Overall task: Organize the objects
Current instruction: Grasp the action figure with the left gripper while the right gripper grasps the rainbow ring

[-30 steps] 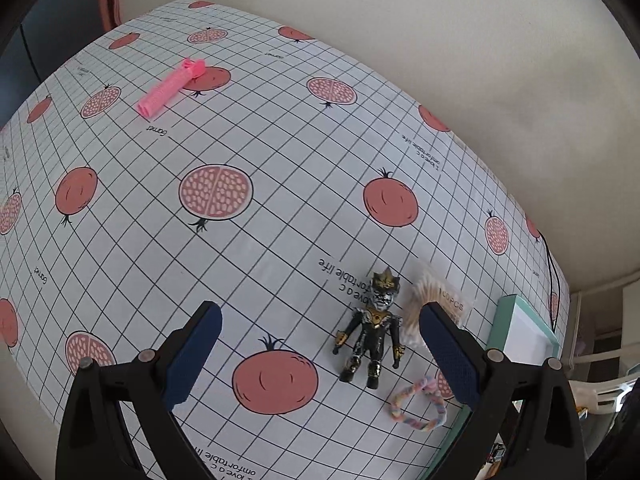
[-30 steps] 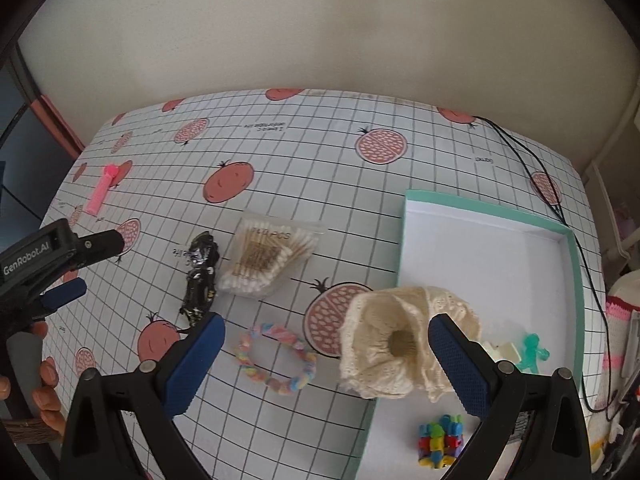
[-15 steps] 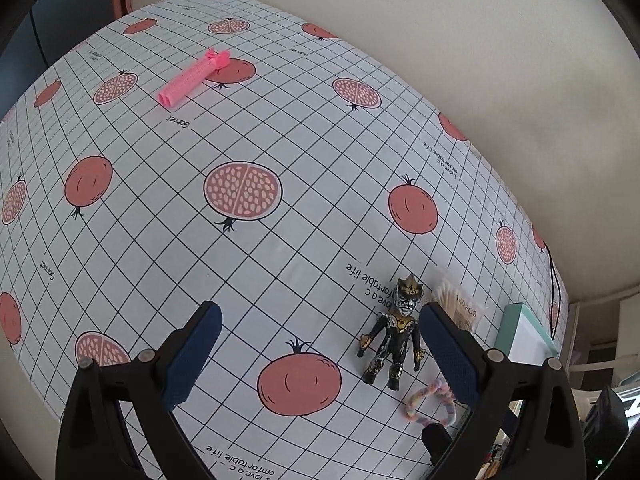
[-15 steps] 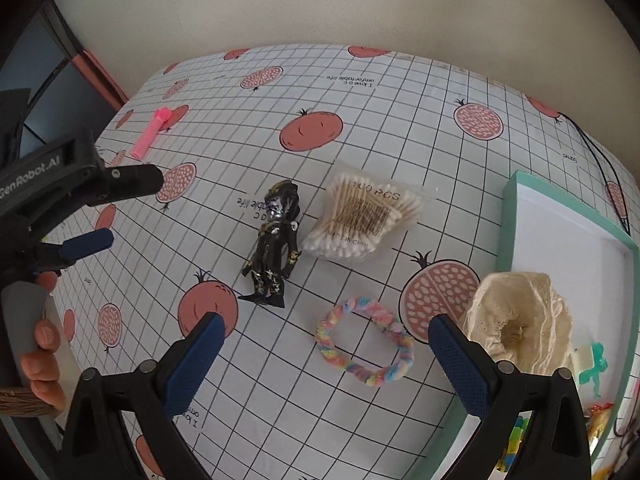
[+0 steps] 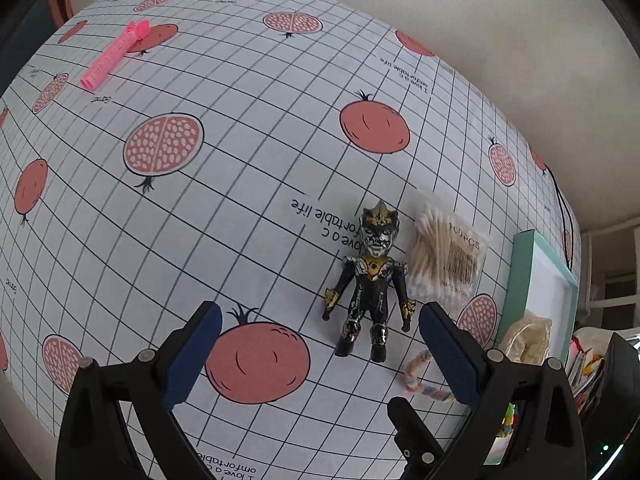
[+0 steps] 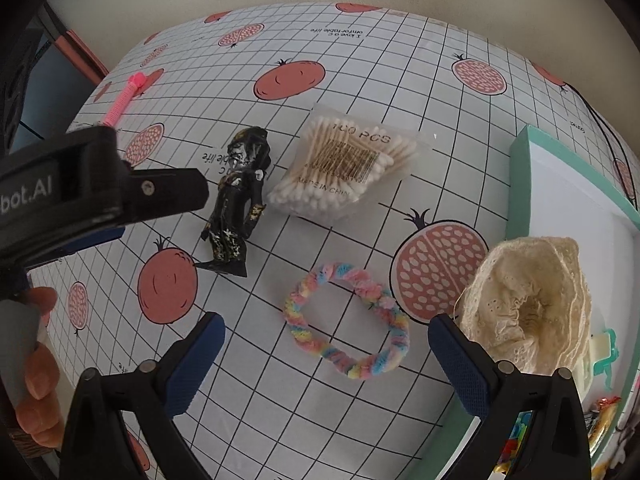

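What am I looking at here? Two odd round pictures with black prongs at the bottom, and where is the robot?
There is no robot. A person holds a two-finger grasping tool in each hand, and each tool carries a wide-angle camera looking along its fingers, which bends the picture round. One picture is from the left tool, the other from the right tool. The black prongs with blue pads are the tool's own fingers; both tools are open and hold nothing.

On the pomegranate-print tablecloth lie a black and gold toy figure, a bag of cotton swabs, a pastel fuzzy ring and, far off, a pink ridged stick. A teal-rimmed tray stands at the right with a cream lace piece over its edge. The right view also shows the left tool and the person's fingers.
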{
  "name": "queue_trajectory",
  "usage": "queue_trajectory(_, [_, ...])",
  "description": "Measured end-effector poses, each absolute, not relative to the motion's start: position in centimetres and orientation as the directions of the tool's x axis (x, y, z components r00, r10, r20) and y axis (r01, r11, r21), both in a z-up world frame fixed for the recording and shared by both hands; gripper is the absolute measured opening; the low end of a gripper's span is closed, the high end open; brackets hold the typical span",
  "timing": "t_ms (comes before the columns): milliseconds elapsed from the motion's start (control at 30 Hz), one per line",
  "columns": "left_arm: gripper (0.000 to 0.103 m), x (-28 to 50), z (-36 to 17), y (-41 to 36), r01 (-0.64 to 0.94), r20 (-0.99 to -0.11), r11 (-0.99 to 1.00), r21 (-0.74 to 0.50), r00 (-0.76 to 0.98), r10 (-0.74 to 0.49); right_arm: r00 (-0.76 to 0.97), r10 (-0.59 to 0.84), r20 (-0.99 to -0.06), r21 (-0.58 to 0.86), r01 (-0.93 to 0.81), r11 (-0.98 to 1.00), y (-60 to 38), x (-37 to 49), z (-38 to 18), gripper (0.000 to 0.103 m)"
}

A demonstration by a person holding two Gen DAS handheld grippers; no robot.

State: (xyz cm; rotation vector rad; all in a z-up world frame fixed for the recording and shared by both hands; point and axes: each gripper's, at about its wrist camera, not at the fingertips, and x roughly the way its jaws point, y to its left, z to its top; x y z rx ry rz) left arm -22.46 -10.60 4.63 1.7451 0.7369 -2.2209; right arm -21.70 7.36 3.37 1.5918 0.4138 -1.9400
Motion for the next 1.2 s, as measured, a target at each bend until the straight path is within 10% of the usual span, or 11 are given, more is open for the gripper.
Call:
queue_trajectory(600, [0.097, -22.8, 2.8, -9.5, 0.451, -0.964, -0.869, -0.205, -0.248, 0.099, -0.093, -0.189, -0.978, 0.09, 0.627, -0.774, 7.4, -21.8, 1.5, 0.099])
queue_trajectory(933, [0.065, -22.7, 2.6, -8.8, 0.429, -0.962, -0.876, -0.221, -0.244, 0.123, -0.117, -0.199, -0.973, 0.088, 0.609, -0.788, 8.4, -22.5, 2.4, 0.066])
queue_trajectory(1200, [0.044, -22.6, 2.7, -8.1, 0.4, -0.963, -0.893, -0.205, -0.245, 0.112, -0.113, -0.221, -0.969, 0.11, 0.604, -0.789, 9.1, -23.0, 3.1, 0.059])
